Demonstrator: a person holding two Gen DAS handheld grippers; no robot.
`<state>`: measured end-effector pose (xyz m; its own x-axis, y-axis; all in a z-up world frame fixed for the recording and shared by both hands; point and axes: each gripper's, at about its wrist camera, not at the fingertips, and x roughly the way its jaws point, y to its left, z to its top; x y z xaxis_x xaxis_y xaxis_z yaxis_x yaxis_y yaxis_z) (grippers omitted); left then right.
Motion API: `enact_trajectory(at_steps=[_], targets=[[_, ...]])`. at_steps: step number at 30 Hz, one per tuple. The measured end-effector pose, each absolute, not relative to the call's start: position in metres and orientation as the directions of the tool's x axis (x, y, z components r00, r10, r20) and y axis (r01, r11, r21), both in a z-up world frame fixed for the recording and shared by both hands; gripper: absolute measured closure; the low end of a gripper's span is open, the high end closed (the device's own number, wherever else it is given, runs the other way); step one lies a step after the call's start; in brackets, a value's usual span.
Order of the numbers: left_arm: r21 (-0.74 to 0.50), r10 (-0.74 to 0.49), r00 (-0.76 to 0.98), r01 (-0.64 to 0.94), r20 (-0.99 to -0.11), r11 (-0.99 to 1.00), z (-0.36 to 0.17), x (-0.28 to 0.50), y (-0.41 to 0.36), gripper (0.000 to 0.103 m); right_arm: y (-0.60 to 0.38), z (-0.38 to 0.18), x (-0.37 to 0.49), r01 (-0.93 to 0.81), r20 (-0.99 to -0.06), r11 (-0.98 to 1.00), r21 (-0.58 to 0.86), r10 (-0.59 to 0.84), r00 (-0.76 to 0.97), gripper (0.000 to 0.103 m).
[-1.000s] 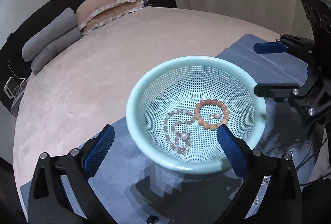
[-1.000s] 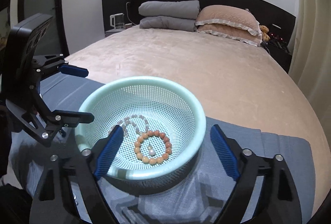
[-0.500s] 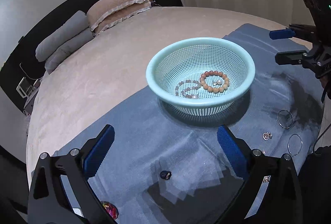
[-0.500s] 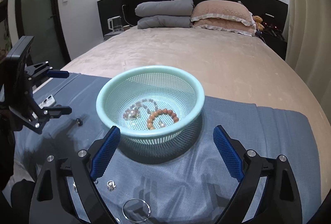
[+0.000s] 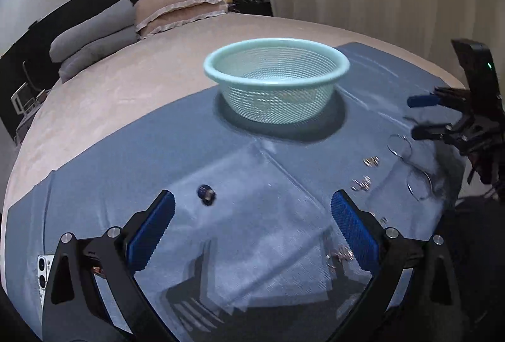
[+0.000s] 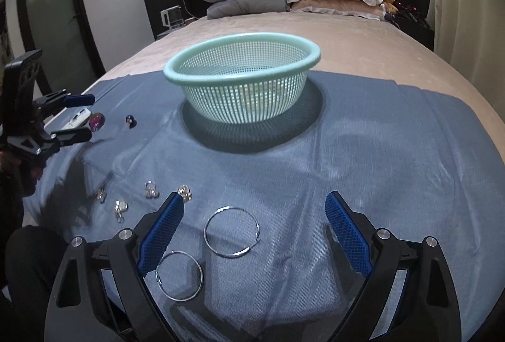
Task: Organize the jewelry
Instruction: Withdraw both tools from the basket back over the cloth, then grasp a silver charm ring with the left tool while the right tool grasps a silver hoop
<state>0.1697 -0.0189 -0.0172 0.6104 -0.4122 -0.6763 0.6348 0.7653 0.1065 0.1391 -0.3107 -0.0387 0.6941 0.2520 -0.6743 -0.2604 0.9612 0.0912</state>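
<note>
Low in the right view, 2 hoops [image 6: 232,231] lie on the cloth [image 6: 378,152] by the right gripper [image 6: 254,234], wide and empty. Up top sits the basket [image 6: 242,82]. Left gripper [image 5: 252,234] (also wide) holds nothing. Next job, I think: pinch 1 hoop.

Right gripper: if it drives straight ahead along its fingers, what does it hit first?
Probably the large hoop earring lying on the blue cloth between the open right gripper fingers. Clearing that, the teal mesh basket stands next in line. Depth is uncertain through the fisheye.
</note>
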Motion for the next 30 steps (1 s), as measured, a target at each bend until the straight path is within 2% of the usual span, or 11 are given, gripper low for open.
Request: enact_trajectory(at_steps=[8,14,16,18,22,24,26,27,28,29,30], targets=[[0.119,-0.482,0.55,0.734,-0.682,0.668,-0.049,0.122,-0.03,0.007,-0.296,-0.049,0.129,-0.301,-0.682,0.952,0.056,0.257,0.685,0.016],[0.098,-0.491,0.533,0.74,-0.689,0.666,-0.054,0.123,-0.036,0.018,-0.286,-0.058,0.133,-0.282,-0.703,0.959,0.042,0.229,0.674,0.016],[0.088,-0.479,0.522,0.735,-0.705,0.672,-0.059,0.124,-0.038,0.019,-0.284,-0.059,0.135,-0.274,-0.706,0.961,0.039,0.22,0.673,0.016],[0.078,-0.471,0.515,0.73,-0.716,0.679,-0.063,0.126,-0.039,0.03,-0.281,-0.061,0.138,-0.26,-0.713,0.965,0.019,0.196,0.673,0.017],[0.082,-0.459,0.525,0.717,-0.717,0.693,-0.068,0.124,-0.037,0.037,-0.278,-0.066,0.142,-0.253,-0.729,0.967,0.012,0.182,0.66,0.021],[0.068,-0.465,0.519,0.716,-0.717,0.695,-0.067,0.125,-0.035,0.048,-0.275,-0.069,0.141,-0.251,-0.729,0.968,0.0,0.171,0.662,0.023],[0.058,-0.468,0.513,0.716,-0.72,0.696,-0.067,0.125,-0.035,0.058,-0.274,-0.069,0.139,-0.253,-0.728,0.967,-0.005,0.17,0.664,0.028],[0.045,-0.474,0.502,0.719,-0.723,0.693,-0.067,0.126,-0.034,0.07,-0.273,-0.069,0.138,-0.252,-0.727,0.968,-0.006,0.169,0.666,0.033],[0.026,-0.484,0.485,0.725,-0.728,0.688,-0.067,0.127,-0.034,0.076,-0.274,-0.069,0.137,-0.254,-0.727,0.967,-0.003,0.173,0.664,0.04],[0.01,-0.49,0.471,0.729,-0.733,0.685,-0.067,0.127,-0.034,0.082,-0.274,-0.068,0.136,-0.256,-0.728,0.967,0.006,0.179,0.662,0.044],[0.008,-0.49,0.467,0.73,-0.736,0.683,-0.067,0.127,-0.035,0.083,-0.274,-0.068,0.135,-0.255,-0.728,0.967,0.009,0.181,0.662,0.049]])
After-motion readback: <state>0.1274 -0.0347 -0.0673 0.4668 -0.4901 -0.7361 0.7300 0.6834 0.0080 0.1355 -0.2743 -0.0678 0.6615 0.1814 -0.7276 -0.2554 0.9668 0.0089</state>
